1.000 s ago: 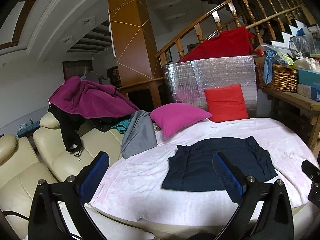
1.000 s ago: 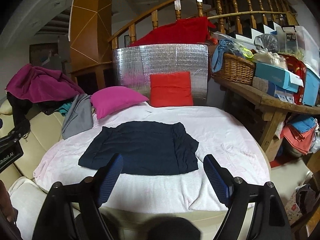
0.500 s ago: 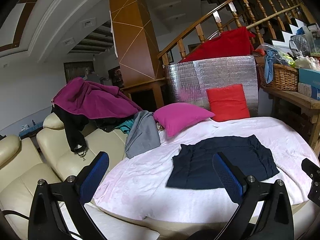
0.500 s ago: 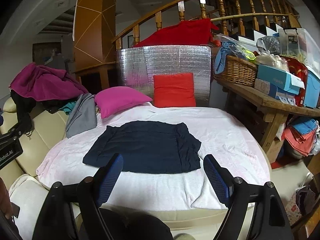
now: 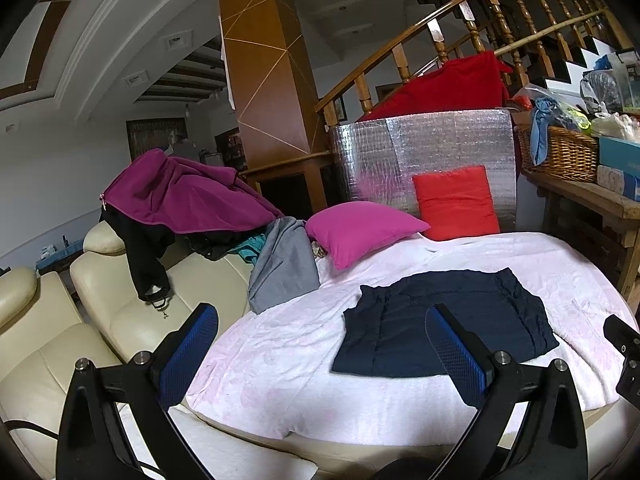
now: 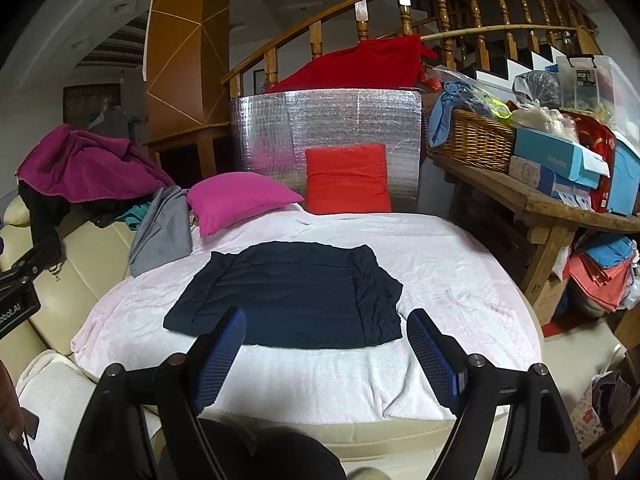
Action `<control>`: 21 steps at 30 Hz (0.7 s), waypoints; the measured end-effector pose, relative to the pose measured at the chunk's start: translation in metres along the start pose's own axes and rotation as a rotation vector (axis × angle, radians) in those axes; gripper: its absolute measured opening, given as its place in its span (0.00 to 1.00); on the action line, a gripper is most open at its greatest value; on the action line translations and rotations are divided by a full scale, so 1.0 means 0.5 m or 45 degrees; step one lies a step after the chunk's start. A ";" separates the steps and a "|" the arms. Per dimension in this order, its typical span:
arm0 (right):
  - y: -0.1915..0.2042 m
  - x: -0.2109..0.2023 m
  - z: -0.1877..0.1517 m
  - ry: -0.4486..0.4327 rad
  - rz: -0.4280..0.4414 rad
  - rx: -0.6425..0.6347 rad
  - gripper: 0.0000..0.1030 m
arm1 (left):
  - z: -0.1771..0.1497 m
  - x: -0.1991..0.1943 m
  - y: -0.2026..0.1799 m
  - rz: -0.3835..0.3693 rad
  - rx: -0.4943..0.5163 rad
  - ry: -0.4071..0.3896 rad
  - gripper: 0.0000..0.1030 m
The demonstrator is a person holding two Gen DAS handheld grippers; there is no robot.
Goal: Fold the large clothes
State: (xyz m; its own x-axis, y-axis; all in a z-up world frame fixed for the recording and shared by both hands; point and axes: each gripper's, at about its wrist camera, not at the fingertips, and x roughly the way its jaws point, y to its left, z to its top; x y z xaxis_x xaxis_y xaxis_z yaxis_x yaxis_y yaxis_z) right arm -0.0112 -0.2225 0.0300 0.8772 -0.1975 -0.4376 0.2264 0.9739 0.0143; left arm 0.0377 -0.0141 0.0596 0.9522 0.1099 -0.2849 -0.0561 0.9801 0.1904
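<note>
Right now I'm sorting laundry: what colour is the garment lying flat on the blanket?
Dark navy garment; right wrist view.

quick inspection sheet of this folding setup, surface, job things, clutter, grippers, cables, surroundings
surface: round table under a pale pink blanket, bare around the garment.
job's things: navy garment lies flat mid-table, sides turned in; more clothes heaped on the cream sofa: purple jacket, grey garment.
clutter: magenta pillow and red cushion at the table's far edge.
grippers: left gripper and right gripper both open, empty, short of the garment.
cables: nothing seen.
surroundings: silver foil panel, wooden stair railing, wicker basket and boxes on a wooden bench.
</note>
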 end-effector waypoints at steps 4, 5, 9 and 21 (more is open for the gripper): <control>0.001 0.004 -0.001 0.010 -0.008 0.003 0.83 | -0.002 0.005 -0.003 -0.014 0.003 0.013 1.00; 0.001 0.006 -0.001 0.011 -0.010 0.003 0.83 | -0.002 0.006 -0.003 -0.015 0.002 0.014 1.00; 0.001 0.016 0.003 0.018 -0.008 0.007 0.83 | -0.002 0.016 -0.001 -0.014 0.003 0.026 1.00; 0.017 0.042 0.011 0.040 -0.004 0.003 0.83 | 0.009 0.048 0.006 -0.016 -0.025 0.050 1.00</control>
State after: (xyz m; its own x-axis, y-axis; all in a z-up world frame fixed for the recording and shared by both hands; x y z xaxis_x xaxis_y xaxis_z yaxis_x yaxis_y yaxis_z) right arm 0.0117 -0.2191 0.0257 0.8627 -0.1967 -0.4659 0.2300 0.9731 0.0151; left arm 0.0616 -0.0094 0.0577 0.9404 0.1039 -0.3237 -0.0508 0.9844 0.1683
